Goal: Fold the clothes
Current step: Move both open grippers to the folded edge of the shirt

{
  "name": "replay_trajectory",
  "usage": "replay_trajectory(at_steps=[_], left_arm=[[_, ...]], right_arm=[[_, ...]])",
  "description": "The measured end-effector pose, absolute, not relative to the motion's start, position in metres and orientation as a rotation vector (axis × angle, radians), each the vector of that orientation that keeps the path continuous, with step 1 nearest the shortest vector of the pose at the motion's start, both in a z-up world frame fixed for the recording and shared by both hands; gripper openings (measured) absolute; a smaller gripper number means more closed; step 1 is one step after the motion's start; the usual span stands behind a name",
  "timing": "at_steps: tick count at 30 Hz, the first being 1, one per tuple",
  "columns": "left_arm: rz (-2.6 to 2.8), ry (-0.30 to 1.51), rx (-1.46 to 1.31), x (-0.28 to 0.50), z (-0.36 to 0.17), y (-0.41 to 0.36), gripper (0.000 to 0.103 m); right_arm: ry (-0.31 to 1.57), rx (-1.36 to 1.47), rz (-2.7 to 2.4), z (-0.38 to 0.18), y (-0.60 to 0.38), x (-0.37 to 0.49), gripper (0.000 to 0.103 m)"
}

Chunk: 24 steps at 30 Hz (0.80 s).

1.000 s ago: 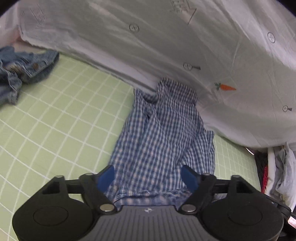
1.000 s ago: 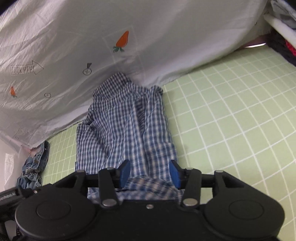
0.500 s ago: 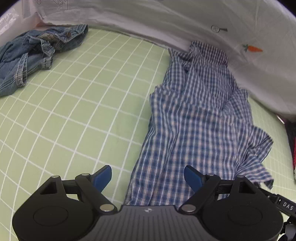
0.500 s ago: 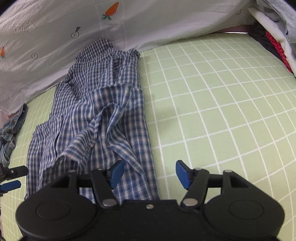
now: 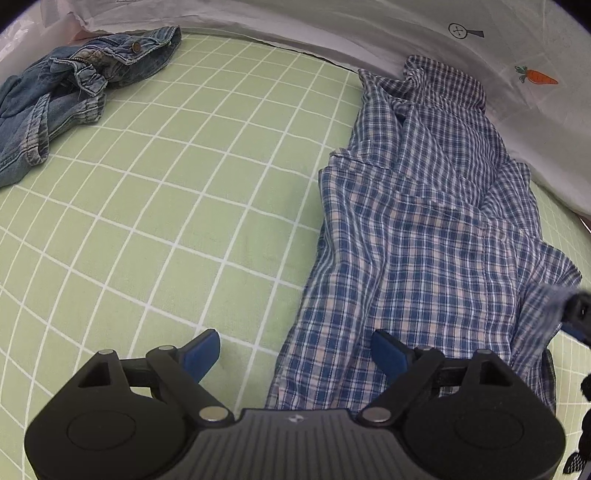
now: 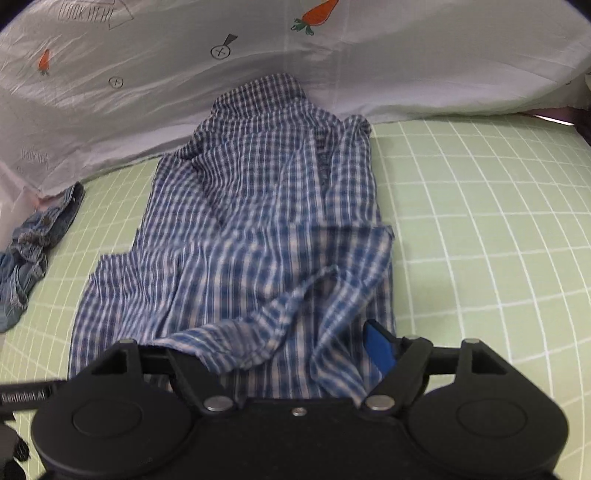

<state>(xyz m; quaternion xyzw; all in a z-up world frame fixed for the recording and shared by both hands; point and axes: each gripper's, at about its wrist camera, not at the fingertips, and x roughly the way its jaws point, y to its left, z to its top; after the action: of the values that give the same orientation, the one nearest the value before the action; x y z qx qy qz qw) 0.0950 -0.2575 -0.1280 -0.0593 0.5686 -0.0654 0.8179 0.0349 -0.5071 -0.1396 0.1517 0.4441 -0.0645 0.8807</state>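
A blue-and-white checked shirt [image 5: 424, 229] lies crumpled lengthwise on the green checked sheet [image 5: 166, 206], collar against the far white cloth. My left gripper [image 5: 295, 350] hangs open over the shirt's near left edge. Its jaws are still widening, one pad above the sheet and the other above the cloth, neither pressing. My right gripper [image 6: 284, 350] is over the near hem of the shirt [image 6: 266, 221] with its jaws opening. A loose fold drapes over and hides its left finger, and the blue right pad [image 6: 378, 347] shows bare. In the left wrist view the right gripper [image 5: 576, 317] is a blur at the right edge.
A crumpled denim garment [image 5: 74, 85] lies at the far left of the sheet, and shows small in the right wrist view [image 6: 29, 254]. A white cloth printed with carrots [image 5: 406, 29] [image 6: 295, 81] rises behind the shirt. Green sheet [image 6: 480, 221] stretches to the shirt's right.
Both grippers have tipped down and sunk toward the shirt's near end. The right jaws have spread wider and shifted left over the hem, with a fold now draped over the left finger.
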Motion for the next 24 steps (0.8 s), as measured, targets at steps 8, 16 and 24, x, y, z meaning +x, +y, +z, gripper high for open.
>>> replay_trajectory(at_steps=[8,16,24], left_arm=[[-0.122,1.218,-0.140,0.100,-0.132,-0.254,0.091],[-0.123,1.214,-0.149,0.097,-0.133,-0.253,0.092],[-0.117,1.205,-0.162,0.076,-0.126,-0.240,0.092]], right_arm=[[0.860,0.382,-0.223,-0.136,-0.528,0.040,0.077],[0.918,0.447,-0.191,-0.157,-0.544,0.008,0.015],[0.892,0.460,-0.313,-0.147,-0.560,-0.013,0.041]])
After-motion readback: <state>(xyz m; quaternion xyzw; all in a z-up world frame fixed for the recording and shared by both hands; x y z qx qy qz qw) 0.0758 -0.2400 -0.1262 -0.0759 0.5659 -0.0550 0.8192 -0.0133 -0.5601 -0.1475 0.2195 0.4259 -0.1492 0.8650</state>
